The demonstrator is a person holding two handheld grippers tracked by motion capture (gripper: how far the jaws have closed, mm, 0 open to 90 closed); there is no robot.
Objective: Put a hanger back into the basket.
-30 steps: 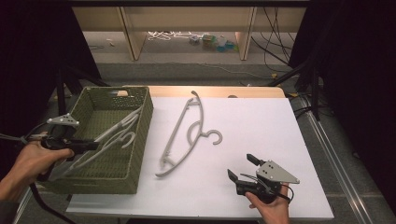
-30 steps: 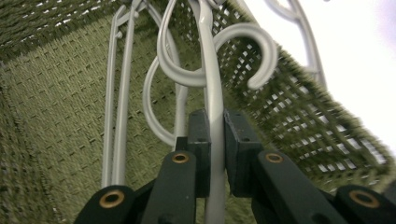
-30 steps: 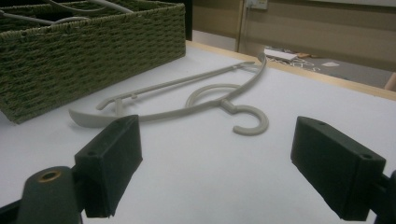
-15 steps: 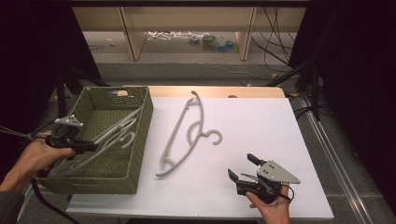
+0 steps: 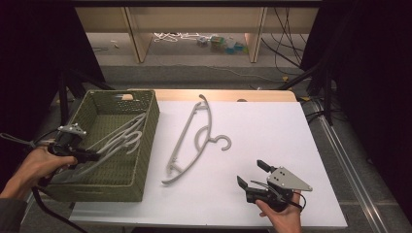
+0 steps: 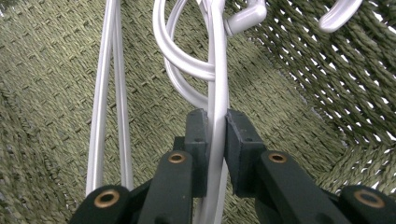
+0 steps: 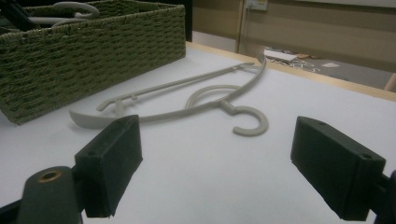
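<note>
The left gripper [image 5: 92,156] reaches into the green woven basket [image 5: 145,145] at the left side of the white surface [image 5: 272,131], and its jaws have just been easing apart a little with the bar of a white plastic hanger [image 6: 215,93] between them; in the left gripper view the pads [image 6: 198,135] stand just to either side of that bar, very close to it, and whether they press on it cannot be told. Ahead of those jaws the hanger's loop and hook run on toward the basket's far wall, and to their left a second pair of white bars lies along the basket floor. The right gripper [image 5: 252,175] rests low near the front edge of the surface, held in the person's hand, with its jaws spread wide and nothing between them. Straight ahead of those open jaws, well apart from them, a grey hanger [image 7: 205,100] lies flat on the surface with its hook [image 7: 252,122] turned toward the gripper, and beyond it to the left stands the basket.
</note>
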